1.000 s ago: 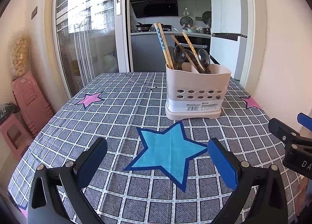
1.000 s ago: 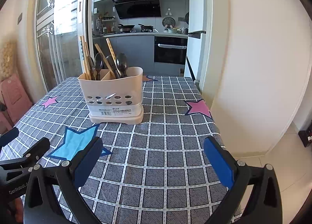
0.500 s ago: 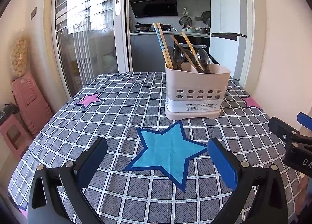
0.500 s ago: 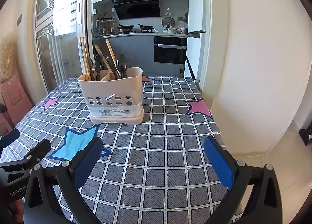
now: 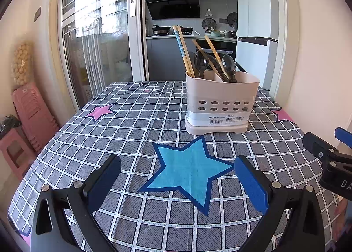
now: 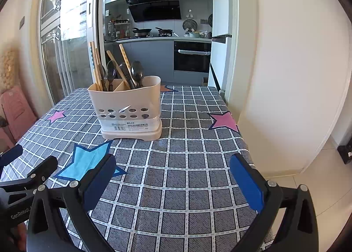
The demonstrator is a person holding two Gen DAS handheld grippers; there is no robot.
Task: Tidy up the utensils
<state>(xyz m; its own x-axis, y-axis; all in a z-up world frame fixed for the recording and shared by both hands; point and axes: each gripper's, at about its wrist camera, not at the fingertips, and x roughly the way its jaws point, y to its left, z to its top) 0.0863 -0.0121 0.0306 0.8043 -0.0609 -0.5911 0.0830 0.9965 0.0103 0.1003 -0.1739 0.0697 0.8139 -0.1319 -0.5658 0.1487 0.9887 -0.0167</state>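
Note:
A cream utensil holder [image 5: 221, 102] [image 6: 127, 107] stands upright on the checked tablecloth, with wooden chopsticks [image 5: 183, 51] [image 6: 95, 65] and dark spoons [image 5: 228, 66] [image 6: 136, 73] sticking out of its compartments. My left gripper [image 5: 176, 182] hovers open over the blue star [image 5: 191, 168], well short of the holder, nothing between its blue pads. My right gripper [image 6: 173, 180] is open too, near the table's front right, holder ahead to the left. Each gripper's edge shows in the other's view.
The table [image 6: 193, 142] is covered by a grey checked cloth with pink stars [image 6: 224, 120] [image 5: 100, 111]. Its right edge drops to a tiled floor beside a cream wall. Pink stools [image 5: 28, 111] stand left of the table. A kitchen lies behind through a sliding door.

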